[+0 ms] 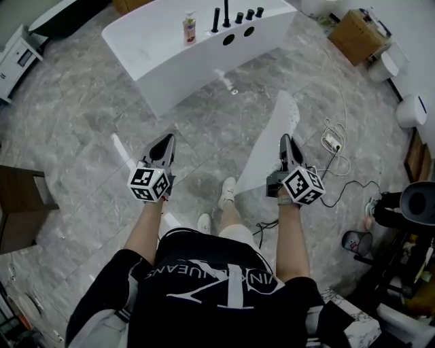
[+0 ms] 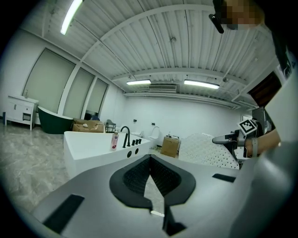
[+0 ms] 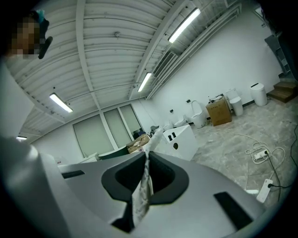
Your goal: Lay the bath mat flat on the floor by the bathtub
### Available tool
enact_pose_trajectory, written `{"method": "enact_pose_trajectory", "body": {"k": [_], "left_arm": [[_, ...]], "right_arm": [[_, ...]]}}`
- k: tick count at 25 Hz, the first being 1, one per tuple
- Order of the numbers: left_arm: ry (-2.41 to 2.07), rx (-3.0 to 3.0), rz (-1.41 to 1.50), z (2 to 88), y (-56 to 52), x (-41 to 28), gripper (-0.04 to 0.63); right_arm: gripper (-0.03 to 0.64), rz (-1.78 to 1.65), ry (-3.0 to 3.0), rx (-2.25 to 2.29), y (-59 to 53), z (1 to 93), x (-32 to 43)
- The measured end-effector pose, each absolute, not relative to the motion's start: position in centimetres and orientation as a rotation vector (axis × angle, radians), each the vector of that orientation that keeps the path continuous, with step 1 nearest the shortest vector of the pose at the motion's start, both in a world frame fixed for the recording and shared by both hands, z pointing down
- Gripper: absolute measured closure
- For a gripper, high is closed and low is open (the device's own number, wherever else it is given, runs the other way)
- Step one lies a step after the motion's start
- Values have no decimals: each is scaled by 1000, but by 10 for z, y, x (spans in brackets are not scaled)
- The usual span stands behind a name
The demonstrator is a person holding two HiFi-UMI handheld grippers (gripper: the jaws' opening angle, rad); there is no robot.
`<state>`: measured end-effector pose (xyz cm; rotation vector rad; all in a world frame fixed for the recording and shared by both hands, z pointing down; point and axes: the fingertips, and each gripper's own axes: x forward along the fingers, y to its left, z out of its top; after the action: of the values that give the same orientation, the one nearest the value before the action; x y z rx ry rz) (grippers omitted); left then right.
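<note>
Only the right claw (image 1: 286, 140) grips the bath mat (image 1: 269, 148); left claw (image 1: 166, 140) closed, empty

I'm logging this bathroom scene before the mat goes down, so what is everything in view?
bath mat: one, white, perforated, hanging from the right gripper above the floor.
bathtub: one, white, ahead at top centre.
bottle: one, pink, on the bathtub's rim.
tap fittings: several, black, on the rim beside the bottle.
cardboard box: one, brown, top right.
power strip: one, white, on the floor right of the bath mat, with a looped cable.
floor: grey marble tiles.
shoes: two, white, on the person's feet.
left gripper: one, dark, jaws together, holding nothing.
right gripper: one, dark, shut on the bath mat's edge.
</note>
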<state>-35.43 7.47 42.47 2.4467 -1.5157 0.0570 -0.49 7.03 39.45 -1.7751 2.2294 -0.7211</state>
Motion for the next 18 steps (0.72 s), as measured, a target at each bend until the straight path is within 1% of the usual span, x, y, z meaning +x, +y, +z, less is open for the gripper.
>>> {"method": "enact_pose_trajectory", "body": {"k": [8, 13, 18], "left_arm": [[-1629, 2362, 50, 426, 13, -371, 581], [-1656, 2356, 47, 418, -30, -361, 581], [-1657, 2360, 54, 416, -69, -336, 581]], "right_arm": [[581, -825, 2230, -1743, 8, 424, -6], [581, -853, 2240, -1728, -31, 430, 5], [581, -869, 2253, -1717, -68, 434, 23]]}}
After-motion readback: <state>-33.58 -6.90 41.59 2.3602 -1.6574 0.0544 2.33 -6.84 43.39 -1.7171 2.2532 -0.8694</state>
